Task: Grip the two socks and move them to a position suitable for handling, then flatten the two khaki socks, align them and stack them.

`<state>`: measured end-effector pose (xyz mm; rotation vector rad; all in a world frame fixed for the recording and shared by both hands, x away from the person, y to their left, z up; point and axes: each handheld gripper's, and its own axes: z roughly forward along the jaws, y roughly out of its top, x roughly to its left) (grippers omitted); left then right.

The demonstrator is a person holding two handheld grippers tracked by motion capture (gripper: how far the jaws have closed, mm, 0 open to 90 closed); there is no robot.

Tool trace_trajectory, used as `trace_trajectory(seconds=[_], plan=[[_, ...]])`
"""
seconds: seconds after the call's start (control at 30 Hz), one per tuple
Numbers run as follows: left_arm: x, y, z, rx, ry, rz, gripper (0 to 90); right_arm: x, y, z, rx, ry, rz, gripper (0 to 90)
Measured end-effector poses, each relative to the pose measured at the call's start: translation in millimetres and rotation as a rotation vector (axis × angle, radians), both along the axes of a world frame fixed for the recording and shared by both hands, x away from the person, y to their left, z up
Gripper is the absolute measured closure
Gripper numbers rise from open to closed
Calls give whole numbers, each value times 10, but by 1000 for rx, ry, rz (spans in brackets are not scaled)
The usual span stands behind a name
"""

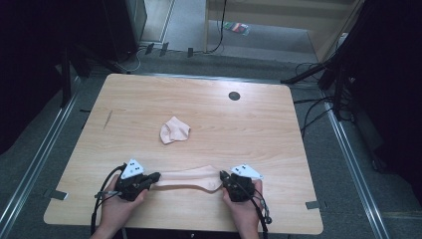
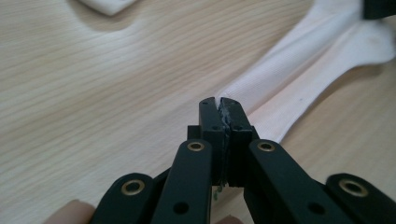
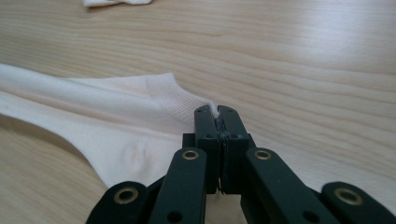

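Sock point(image 1: 186, 178) stretched between both grippers' clamped jaws.

I saw a wooden table point(image 1: 149, 99) with a dark round hole point(image 1: 234, 95) near its far edge and a thin dark mark point(image 1: 108, 118) at its left. Black cables point(image 1: 308, 107) trailed over the grey floor point(image 1: 348, 164) to its right, and a green packet point(image 1: 237, 27) lay well beyond.

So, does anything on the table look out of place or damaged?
Nothing looks damaged. One sock is stretched between the left tongs and right tongs, both shut on it. The other sock lies crumpled mid-table, apart from them.
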<state>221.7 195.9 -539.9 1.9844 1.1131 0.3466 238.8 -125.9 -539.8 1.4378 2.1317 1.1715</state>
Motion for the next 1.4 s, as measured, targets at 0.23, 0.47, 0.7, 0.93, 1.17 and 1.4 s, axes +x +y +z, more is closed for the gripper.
trace_trajectory(seconds=[0.23,0.47,0.7,0.93,1.17,1.4], plan=[[-44,-126,-110,-6,26,-39,731,-21,143,-39,-8,-17,68,669],[14,89,-44,-78,-51,85,289,62,57,85,45,-61,34,466],[189,481,-14,-82,-110,240,151,270,351,312,39,-110,111,583],[261,659,-73,-87,-95,321,132,679,825,452,14,-116,186,640],[263,567,-107,-19,-97,322,136,1040,1266,322,-45,-61,227,698],[269,573,-110,-20,-90,321,138,1215,1554,189,-98,-39,242,700]])
